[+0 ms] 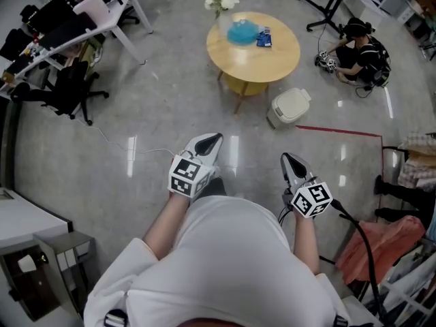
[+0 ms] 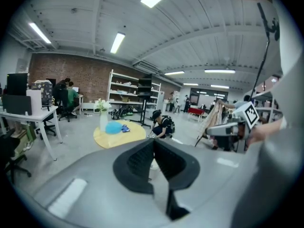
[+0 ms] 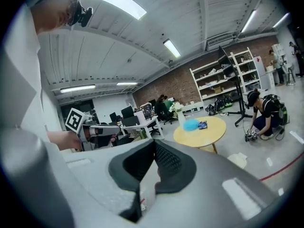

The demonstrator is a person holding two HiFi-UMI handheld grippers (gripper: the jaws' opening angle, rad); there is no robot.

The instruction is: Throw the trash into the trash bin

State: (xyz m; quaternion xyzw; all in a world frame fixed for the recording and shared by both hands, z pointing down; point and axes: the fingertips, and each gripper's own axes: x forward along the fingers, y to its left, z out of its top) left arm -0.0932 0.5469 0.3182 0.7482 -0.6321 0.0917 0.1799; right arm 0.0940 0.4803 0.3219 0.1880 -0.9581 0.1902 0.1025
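Left gripper (image 1: 210, 142), right gripper (image 1: 291, 161) both pinched closed, empty. I read blue wad (image 1: 242, 31) on round table (image 1: 276, 63) as trash: well ahead, slightly nearer left gripper; trash bin (image 1: 291, 105) stands ahead of right gripper.

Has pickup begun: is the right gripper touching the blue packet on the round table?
Apart. Head view: the right gripper is by the person's body, with floor between it and the blue packet.

Glossy grey floor (image 1: 170, 107) (a red line (image 1: 340, 131) across it), round wooden table (image 1: 276, 60), white desk (image 1: 102, 20), black office chair (image 1: 68, 90), brick wall (image 2: 71, 75) behind white shelves (image 2: 126, 89), strip lights (image 2: 118, 42) overhead.
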